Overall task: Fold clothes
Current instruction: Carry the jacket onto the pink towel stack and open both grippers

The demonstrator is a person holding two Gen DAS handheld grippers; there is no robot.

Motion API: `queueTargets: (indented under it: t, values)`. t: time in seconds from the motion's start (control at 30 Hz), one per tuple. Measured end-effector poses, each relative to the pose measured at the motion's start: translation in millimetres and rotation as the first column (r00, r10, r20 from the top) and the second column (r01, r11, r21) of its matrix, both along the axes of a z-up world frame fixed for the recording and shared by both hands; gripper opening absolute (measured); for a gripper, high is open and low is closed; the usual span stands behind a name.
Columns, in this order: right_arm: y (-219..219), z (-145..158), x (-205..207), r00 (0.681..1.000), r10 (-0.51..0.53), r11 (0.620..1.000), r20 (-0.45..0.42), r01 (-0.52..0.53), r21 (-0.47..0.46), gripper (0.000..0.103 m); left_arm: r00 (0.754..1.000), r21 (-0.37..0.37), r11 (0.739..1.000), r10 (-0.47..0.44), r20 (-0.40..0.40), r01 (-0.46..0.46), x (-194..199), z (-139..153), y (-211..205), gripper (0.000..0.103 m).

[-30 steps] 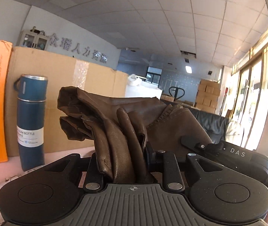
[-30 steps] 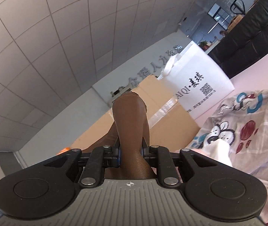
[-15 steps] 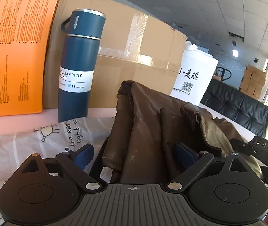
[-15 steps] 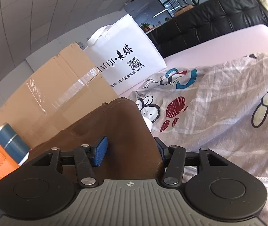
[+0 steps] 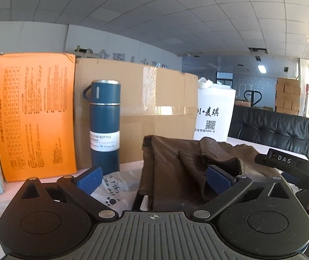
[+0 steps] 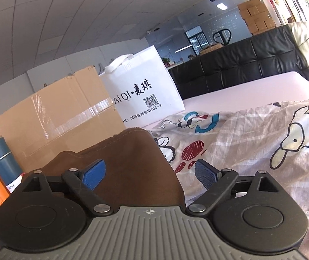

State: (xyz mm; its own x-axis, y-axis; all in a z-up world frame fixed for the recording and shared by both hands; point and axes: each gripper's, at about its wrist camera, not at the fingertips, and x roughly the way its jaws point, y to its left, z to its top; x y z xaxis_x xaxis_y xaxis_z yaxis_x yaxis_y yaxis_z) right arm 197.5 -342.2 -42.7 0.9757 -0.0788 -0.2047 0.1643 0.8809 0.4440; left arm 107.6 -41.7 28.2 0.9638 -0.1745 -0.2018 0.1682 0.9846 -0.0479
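A brown garment [image 5: 171, 171] lies bunched and partly folded on a cartoon-print sheet [image 5: 113, 189]. My left gripper [image 5: 154, 179] is open, its blue pads apart on either side of the cloth's near edge. In the right wrist view the same brown garment [image 6: 130, 164] lies between the spread jaws of my right gripper [image 6: 150, 173], which is open and holds nothing. The printed sheet [image 6: 252, 138] stretches to the right. The right gripper's black body [image 5: 288, 162] shows at the right of the left wrist view.
A blue vacuum bottle [image 5: 105, 127] stands behind the garment, in front of a cardboard box [image 5: 154, 112] and an orange box [image 5: 35, 114]. A white bag [image 6: 141, 91] stands beside the cardboard box [image 6: 52, 117]. A black sofa [image 6: 252, 65] lines the far edge.
Both grippers held the brown garment shut and raised a second ago. They lowered it onto the sheet and opened; now the jaws are wider apart and the garment rests on its own.
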Motion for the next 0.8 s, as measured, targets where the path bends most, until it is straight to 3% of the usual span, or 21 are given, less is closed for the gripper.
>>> queueTargets:
  t: [0.17, 0.3, 0.47, 0.6, 0.8]
  values:
    - [19, 20, -39, 0.995, -0.025, 0.997, 0.095, 0.032, -0.07, 0.102, 0.997, 0.004, 1.0, 0.029, 0.065, -0.029, -37, 14, 20, 0.103]
    - [39, 37, -75, 0.993, -0.024, 0.994, 0.113, 0.035, -0.1, 0.103, 0.992, -0.01, 1.0, 0.027, 0.122, -0.026, -67, 25, 31, 0.103]
    - [67, 54, -121, 0.989, 0.083, 0.991, 0.12, -0.069, -0.118, 0.103, 0.984, -0.01, 1.0, 0.006, 0.175, -0.005, -97, 33, 42, 0.103]
    - [89, 61, -154, 0.982, 0.146, 0.98, 0.121, -0.128, -0.149, 0.103, 0.98, -0.015, 1.0, -0.01, 0.201, 0.014, -109, 21, 47, 0.103]
    - [122, 61, -188, 0.988, 0.102, 0.967, 0.113, -0.072, -0.244, 0.103, 0.979, -0.067, 0.997, -0.025, 0.2, 0.039, -117, -1, 58, 0.103]
